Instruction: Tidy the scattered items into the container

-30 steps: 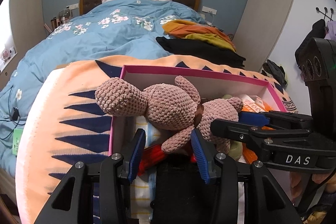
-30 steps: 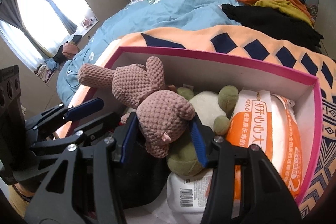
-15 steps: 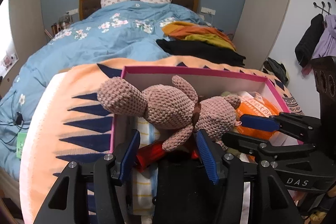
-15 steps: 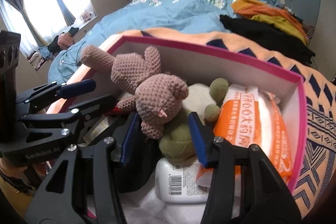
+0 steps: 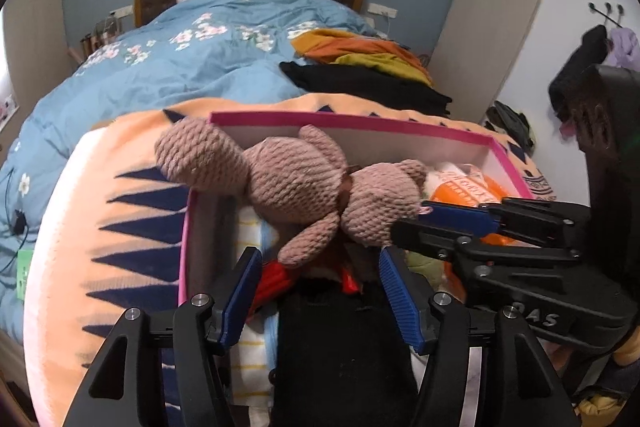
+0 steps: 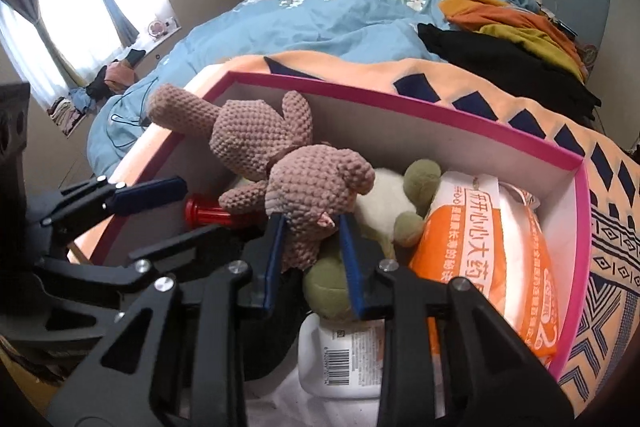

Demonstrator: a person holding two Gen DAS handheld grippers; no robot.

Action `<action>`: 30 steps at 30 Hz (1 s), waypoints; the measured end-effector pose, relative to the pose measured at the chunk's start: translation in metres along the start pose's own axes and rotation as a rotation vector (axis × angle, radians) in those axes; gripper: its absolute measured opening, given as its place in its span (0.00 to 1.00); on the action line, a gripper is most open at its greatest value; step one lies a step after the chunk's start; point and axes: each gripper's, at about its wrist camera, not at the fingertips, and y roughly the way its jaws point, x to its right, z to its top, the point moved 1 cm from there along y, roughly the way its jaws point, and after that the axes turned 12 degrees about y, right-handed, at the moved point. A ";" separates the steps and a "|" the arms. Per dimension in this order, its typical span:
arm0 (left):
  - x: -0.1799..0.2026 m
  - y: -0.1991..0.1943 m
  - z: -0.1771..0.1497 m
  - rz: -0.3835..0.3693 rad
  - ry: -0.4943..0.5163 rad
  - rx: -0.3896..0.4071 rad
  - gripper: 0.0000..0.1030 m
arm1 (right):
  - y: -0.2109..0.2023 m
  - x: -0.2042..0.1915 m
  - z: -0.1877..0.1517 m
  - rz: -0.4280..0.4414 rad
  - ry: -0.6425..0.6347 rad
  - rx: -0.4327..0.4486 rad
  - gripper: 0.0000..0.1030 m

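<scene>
A brown crochet bear [image 5: 296, 183] lies across the left end of the pink-rimmed box [image 5: 360, 125], with one leg out over the rim. My left gripper [image 5: 320, 267] stands before the box with its jaws opening. The bear's arm hangs between its blue pads [image 5: 240, 291] and touches neither. My right gripper [image 6: 312, 255] is closing, and its pads [image 6: 274, 259] press on the bear's head [image 6: 316, 195]. In the left wrist view the right gripper [image 5: 408, 217] comes in from the right. In the right wrist view the left gripper [image 6: 160, 219] sits at the left.
The box [image 6: 400, 103] also holds an orange and white pack [image 6: 492, 247], a green and white plush [image 6: 400, 203], a white bottle [image 6: 344, 359] and a red item [image 6: 208, 215]. It rests on an orange patterned blanket [image 5: 120, 207] on a bed with folded clothes [image 5: 360, 83].
The left jaws have spread wider around the bear's arm. The right jaws have narrowed onto the bear's head. The bear lies much as it did.
</scene>
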 end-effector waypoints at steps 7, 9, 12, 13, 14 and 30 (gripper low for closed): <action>0.005 -0.008 -0.007 0.012 -0.002 0.030 0.72 | -0.006 0.004 -0.010 0.009 0.008 0.013 0.38; 0.009 -0.011 -0.010 0.022 0.003 0.047 0.81 | -0.011 0.007 -0.012 0.005 0.017 0.037 0.41; 0.015 -0.016 -0.014 0.034 0.011 0.067 0.81 | -0.022 0.009 -0.014 0.008 0.016 0.070 0.44; 0.016 -0.018 -0.015 0.035 0.012 0.077 0.81 | -0.025 0.009 -0.015 0.010 0.016 0.077 0.44; 0.018 -0.021 -0.016 0.039 0.013 0.089 0.82 | -0.028 0.010 -0.016 0.013 0.016 0.084 0.45; 0.038 -0.070 -0.044 0.067 0.009 0.206 0.85 | -0.074 0.009 -0.081 0.063 -0.032 0.206 0.60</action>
